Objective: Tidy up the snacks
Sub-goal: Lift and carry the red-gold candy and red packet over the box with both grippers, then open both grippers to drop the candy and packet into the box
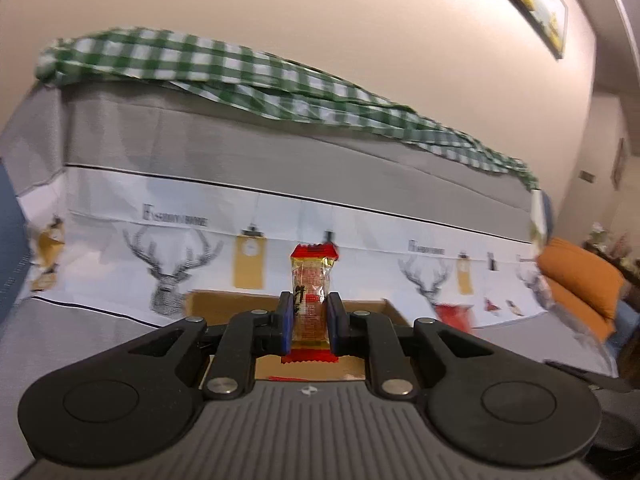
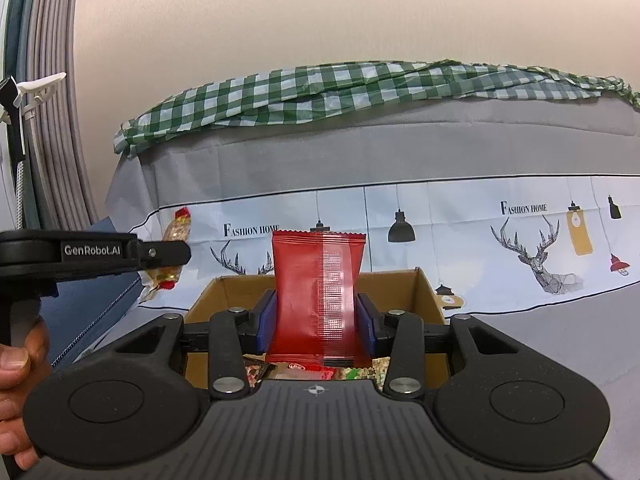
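— Blue pads (image 2: 267, 322) of the right gripper (image 2: 316, 320) sit closest, clamped on the red packet (image 2: 316, 292), which stands upright between them. Where is it relative to the box?

— Above the cardboard box (image 2: 424, 292), which lies on the printed cloth (image 2: 460, 220). The packet's lower end hangs over the box opening; its crimped top edge stands clear in front of the cloth. Inside the box, under the gripper body, a few other wrappers (image 2: 304, 370) show, mostly covered, so I cannot tell how many.

— And the left gripper (image 1: 310, 320)?

— Closed on a slim gold-and-red snack (image 1: 312, 292), held upright, both red crimped ends sticking out past the pads. In the right wrist view that same tool comes in from the left edge, level with the box's left side, with the person's hand (image 2: 16, 364) on its grip, cut off by the frame.

— Room around the box?

— The box's near wall is hidden by both gripper bodies. Its far rim and right corner show, with bare cloth beyond them. A red packet lying on the cloth (image 1: 456, 314) rests right of the box in the left view, blurred.

— Farther back?

— A green checked cloth (image 2: 360, 88) is draped along the top of the grey backing; an orange cushion (image 1: 580, 284) lies at the right edge of the left view, smeared by motion blur.
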### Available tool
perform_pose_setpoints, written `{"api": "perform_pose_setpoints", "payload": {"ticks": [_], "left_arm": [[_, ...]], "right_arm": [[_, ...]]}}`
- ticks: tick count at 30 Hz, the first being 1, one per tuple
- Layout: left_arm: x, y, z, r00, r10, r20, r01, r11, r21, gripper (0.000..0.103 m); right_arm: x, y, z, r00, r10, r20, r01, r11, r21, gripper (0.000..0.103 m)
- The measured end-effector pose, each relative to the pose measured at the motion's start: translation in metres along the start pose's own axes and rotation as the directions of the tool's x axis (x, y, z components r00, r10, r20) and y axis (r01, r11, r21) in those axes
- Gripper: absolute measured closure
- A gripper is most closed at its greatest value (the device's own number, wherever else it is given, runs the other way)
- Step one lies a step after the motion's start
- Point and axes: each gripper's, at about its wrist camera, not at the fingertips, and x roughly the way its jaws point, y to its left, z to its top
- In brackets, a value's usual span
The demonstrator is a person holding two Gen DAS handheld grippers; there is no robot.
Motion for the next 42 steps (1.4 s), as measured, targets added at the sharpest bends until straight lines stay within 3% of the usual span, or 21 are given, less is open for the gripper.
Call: {"api": "perform_pose_setpoints", "payload": {"ticks": [1, 2, 3, 4, 11, 19, 23, 24, 28, 34, 38, 42], "left_arm": [[0.000, -0.001, 0.000, 1.000, 0.002, 0.001, -0.002, 1.000, -0.003, 0.057], [-0.003, 0.000, 0.000, 1.000, 0.017, 0.015, -0.017, 1.000, -0.005, 0.044], [-0.005, 0.001, 0.000, 0.999, 0.025, 0.034, -0.025, 1.000, -0.006, 0.034], [-0.007, 0.002, 0.000, 0.998, 0.027, 0.049, -0.027, 1.000, -0.006, 0.034], [-0.018, 0.007, -0.002, 0.998, -0.006, 0.064, 0.005, 1.000, 0.016, 0.017], [-0.068, -0.008, -0.027, 0.992, 0.041, 0.118, -0.056, 0.991, 0.124, 0.004], [-0.101, -0.005, -0.059, 0.996, 0.055, 0.064, -0.063, 0.991, 0.117, 0.001], [-0.108, -0.006, -0.064, 0.998, 0.062, 0.021, -0.064, 0.992, 0.107, 0.001], [-0.128, -0.010, -0.076, 0.997, 0.074, -0.018, -0.072, 0.994, 0.078, 0.001], [-0.124, -0.020, -0.090, 0.992, 0.105, -0.076, -0.094, 0.987, 0.133, 0.000], [-0.116, -0.018, -0.094, 0.986, 0.121, -0.113, -0.105, 0.985, 0.139, 0.000], [-0.110, -0.018, -0.096, 0.982, 0.125, -0.141, -0.106, 0.985, 0.136, 0.000]], "right_arm": [[0.002, 0.001, -0.001, 1.000, -0.003, -0.012, 0.003, 1.000, -0.002, 0.053], [0.004, 0.001, -0.001, 1.000, -0.017, -0.020, 0.017, 1.000, -0.005, 0.046], [0.006, 0.002, -0.002, 0.999, -0.041, -0.028, 0.040, 0.999, -0.014, 0.023], [0.007, 0.003, -0.002, 0.997, -0.071, -0.027, 0.071, 0.997, -0.022, 0.009], [0.008, -0.002, -0.003, 0.995, -0.092, -0.027, 0.093, 0.996, 0.004, 0.004], [-0.010, -0.002, 0.001, 0.990, -0.141, 0.014, 0.140, 0.988, 0.058, 0.001], [-0.041, -0.004, -0.001, 0.987, -0.157, 0.022, 0.154, 0.983, 0.102, 0.001], [-0.050, -0.005, -0.005, 0.988, -0.156, 0.018, 0.154, 0.983, 0.097, 0.001], [-0.081, -0.006, -0.026, 0.987, -0.159, 0.003, 0.158, 0.984, 0.080, 0.001], [-0.114, -0.001, -0.056, 0.990, -0.139, 0.039, 0.136, 0.988, 0.072, 0.001], [-0.108, 0.002, -0.071, 0.990, -0.138, -0.024, 0.139, 0.987, 0.079, 0.001], [-0.104, 0.006, -0.071, 0.991, -0.127, -0.030, 0.129, 0.990, 0.063, 0.001]]}}
